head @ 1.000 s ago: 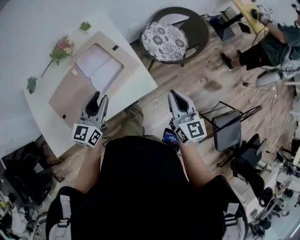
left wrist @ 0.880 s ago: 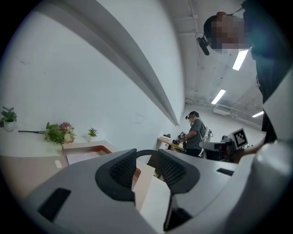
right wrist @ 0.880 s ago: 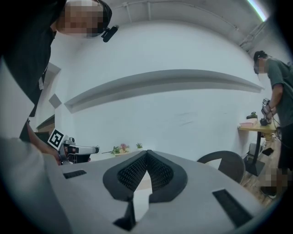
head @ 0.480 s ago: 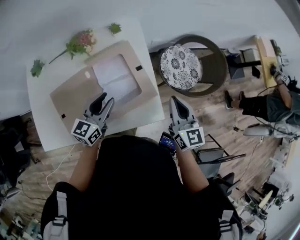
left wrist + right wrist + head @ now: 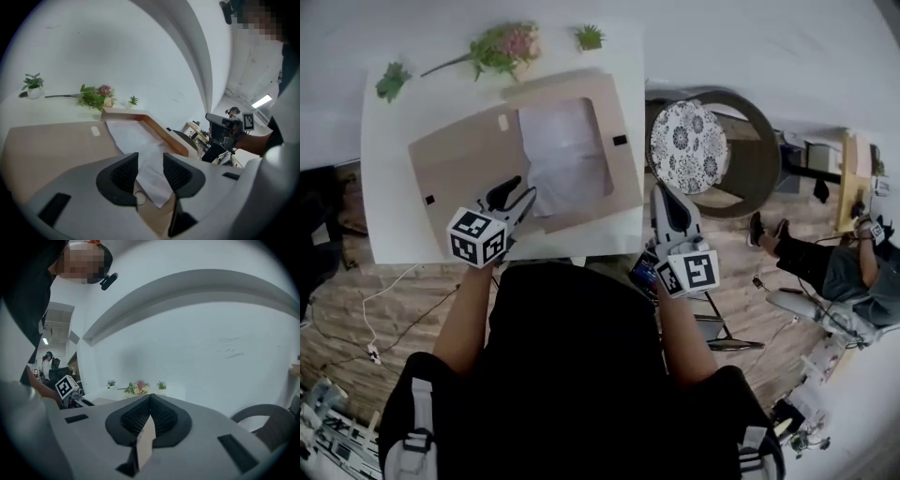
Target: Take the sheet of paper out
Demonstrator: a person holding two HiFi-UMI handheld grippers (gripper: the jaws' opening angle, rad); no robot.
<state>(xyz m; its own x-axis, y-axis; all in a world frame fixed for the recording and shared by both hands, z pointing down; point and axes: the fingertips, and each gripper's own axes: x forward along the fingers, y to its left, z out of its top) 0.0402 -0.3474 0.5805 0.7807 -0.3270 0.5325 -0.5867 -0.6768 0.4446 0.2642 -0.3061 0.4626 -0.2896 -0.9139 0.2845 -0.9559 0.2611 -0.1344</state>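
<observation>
**A:** Materials first: what lies on the white table (image 5: 384,216)?

**B:** A flat tan cardboard folder (image 5: 464,164) with a rectangular window cut in it. The sheet of paper (image 5: 567,155) shows in that window. It is white, thin and creased, and its near corner spills out over the tan board.

**A:** And around it?

**B:** A spray of pink flowers (image 5: 502,45) and a small green plant (image 5: 589,37) at the far edge. Off to the right stands a dark round chair (image 5: 755,159) with a patterned cushion (image 5: 688,146).

**A:** The grippers?

**B:** The left gripper (image 5: 523,187) hangs over the folder's near part. Its ribbed black pads are apart and have just been opening wider. The sheet's corner shows through the gap, but the pads do not press on it. The right gripper (image 5: 666,192) is just beside the table's right edge, its jaws together.

**A:** What differs from a second ago?

**B:** Then the table lay skewed at the upper left, with wooden floor (image 5: 356,309) showing between it and the person. The right gripper was well apart from it. Now the table sits squarely ahead, with its near edge at the person's body.
</observation>
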